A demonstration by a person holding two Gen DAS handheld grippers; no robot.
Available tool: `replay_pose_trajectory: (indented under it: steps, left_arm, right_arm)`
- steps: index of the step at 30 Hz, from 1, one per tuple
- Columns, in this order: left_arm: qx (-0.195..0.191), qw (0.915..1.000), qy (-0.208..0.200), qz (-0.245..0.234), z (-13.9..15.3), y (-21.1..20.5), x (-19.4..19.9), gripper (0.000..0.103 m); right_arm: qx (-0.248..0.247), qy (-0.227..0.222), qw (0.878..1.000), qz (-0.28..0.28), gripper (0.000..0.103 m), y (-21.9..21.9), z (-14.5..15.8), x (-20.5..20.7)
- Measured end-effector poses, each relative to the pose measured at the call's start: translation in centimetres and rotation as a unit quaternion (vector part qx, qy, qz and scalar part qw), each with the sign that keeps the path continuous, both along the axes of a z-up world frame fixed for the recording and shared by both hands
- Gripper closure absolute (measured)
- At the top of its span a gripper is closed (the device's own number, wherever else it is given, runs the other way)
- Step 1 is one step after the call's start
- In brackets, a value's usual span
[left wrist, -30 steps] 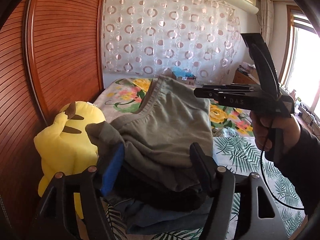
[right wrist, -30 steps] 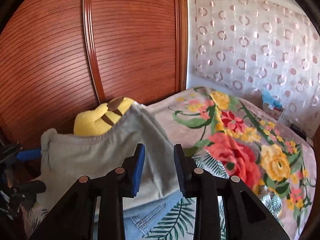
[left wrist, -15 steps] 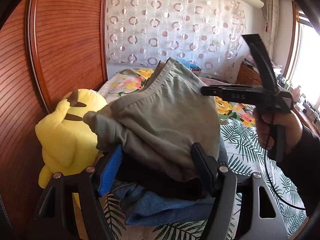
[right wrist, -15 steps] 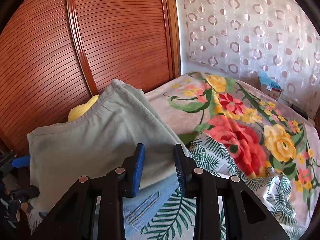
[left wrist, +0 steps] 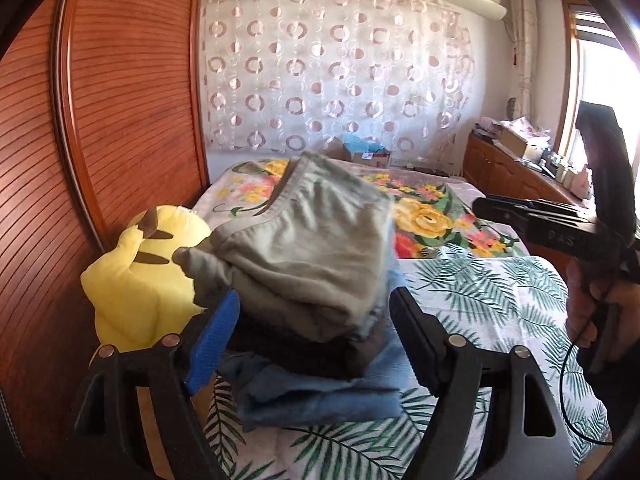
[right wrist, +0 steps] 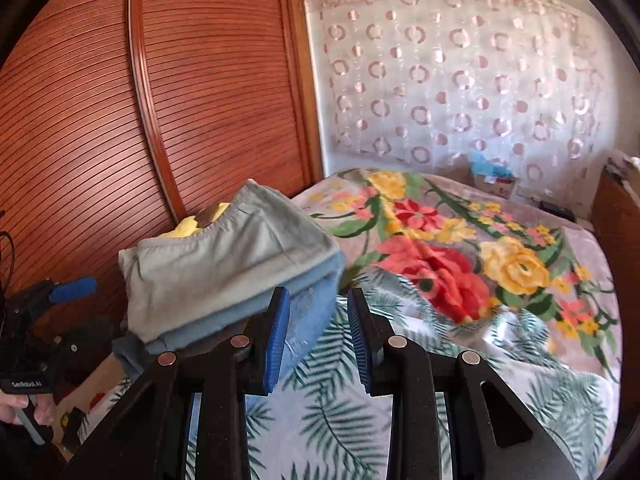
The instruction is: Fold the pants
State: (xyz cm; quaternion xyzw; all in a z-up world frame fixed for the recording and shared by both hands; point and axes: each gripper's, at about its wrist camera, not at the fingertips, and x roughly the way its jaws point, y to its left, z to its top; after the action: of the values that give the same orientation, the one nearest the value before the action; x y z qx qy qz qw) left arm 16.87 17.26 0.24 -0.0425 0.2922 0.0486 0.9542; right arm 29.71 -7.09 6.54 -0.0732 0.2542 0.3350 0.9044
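Observation:
Folded grey-green pants lie on top of a stack, over a dark garment and blue jeans, on the bed. My left gripper straddles the near end of the stack. Its jaws are opening and the pads stand clear of the cloth on both sides. In the right wrist view the pants and jeans sit to the left. My right gripper is open just right of the stack, with only the bedsheet showing between its fingers. A hand holds it at the right edge of the left wrist view.
A yellow plush toy leans against the wooden slatted door left of the stack. A floral blanket and leaf-print sheet cover the bed. A cardboard box and a wooden sideboard stand beyond.
The left jaws have spread wider and drawn back from the pants, which now rest flatter on the stack. The right gripper has slid right, off the pants, to the stack's edge.

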Motion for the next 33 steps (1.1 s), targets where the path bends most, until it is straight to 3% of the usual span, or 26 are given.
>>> replay_pose_trajectory:
  steps: [8, 10, 11, 18, 26, 33]
  left_arm:
    - [0.007, 0.9989, -0.021, -0.04, 1.5, -3.5, -1.4, 0.021]
    - [0.005, 0.9982, -0.027, -0.053, 1.8, -4.4, -1.9, 0.003]
    - [0.004, 0.9976, -0.033, -0.062, 2.0, -5.0, -2.2, 0.001]
    - [0.007, 0.995, -0.04, -0.091, 2.5, -8.2, -3.8, 0.001]
    - [0.016, 0.9959, -0.036, -0.081, 2.2, -10.8, -5.3, 0.001]
    - [0.023, 0.9943, -0.047, -0.093, 2.9, -13.1, -7.2, 0.001]
  right_arm:
    - [0.017, -0.027, 0.999, -0.042, 0.072, -4.3, 1.1, -7.6]
    - [0.019, -0.03, 0.998, -0.053, 0.072, -5.3, 1.3, -9.2]
    - [0.021, -0.031, 0.998, -0.057, 0.072, -5.7, 1.2, -10.0]
    - [0.021, -0.045, 0.994, -0.095, 0.055, -7.6, 0.7, -15.4]
    - [0.024, -0.054, 0.989, -0.133, 0.039, -8.9, 0.3, -21.0]
    - [0.038, -0.071, 0.983, -0.165, 0.035, -9.8, 0.3, -26.6]
